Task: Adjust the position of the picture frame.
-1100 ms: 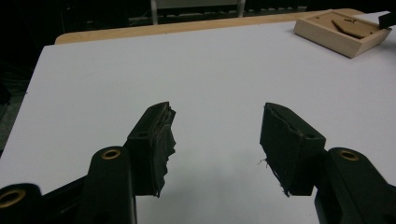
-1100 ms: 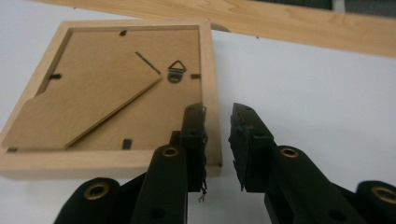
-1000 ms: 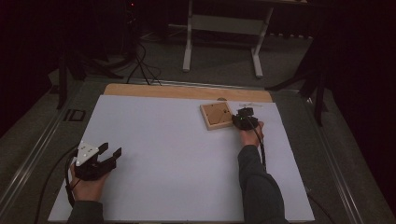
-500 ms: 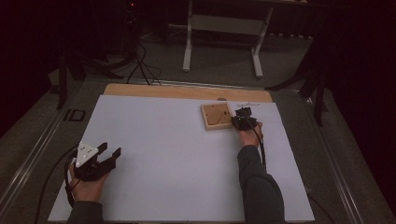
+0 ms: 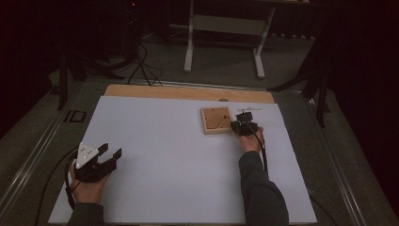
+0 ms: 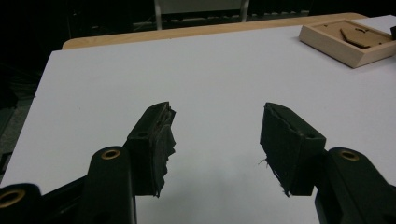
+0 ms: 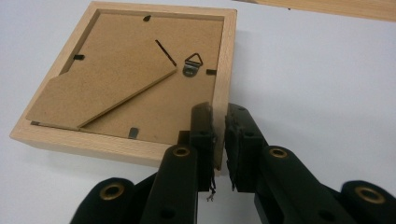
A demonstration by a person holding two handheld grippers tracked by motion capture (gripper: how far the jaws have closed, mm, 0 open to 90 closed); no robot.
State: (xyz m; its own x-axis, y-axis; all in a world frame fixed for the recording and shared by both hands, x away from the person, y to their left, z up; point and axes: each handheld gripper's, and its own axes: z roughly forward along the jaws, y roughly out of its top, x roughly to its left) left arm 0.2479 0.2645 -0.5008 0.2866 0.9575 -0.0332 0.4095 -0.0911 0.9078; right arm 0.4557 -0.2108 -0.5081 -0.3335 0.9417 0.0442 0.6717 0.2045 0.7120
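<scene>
Pinching one side of the wooden picture frame (image 7: 126,79), the right tongs (image 7: 218,122) have their grip, so that part looks done. The frame lies face down at the far right of the white tabletop (image 5: 179,155), not yet lifted or moved. The left tongs (image 6: 215,128) wait wide open and empty, well apart from it.

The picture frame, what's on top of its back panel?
On the picture frame, lying face down, sit a fold-out stand, a metal hanger and small tabs. The right tool clamps its edge. The front is hidden against the table.
</scene>
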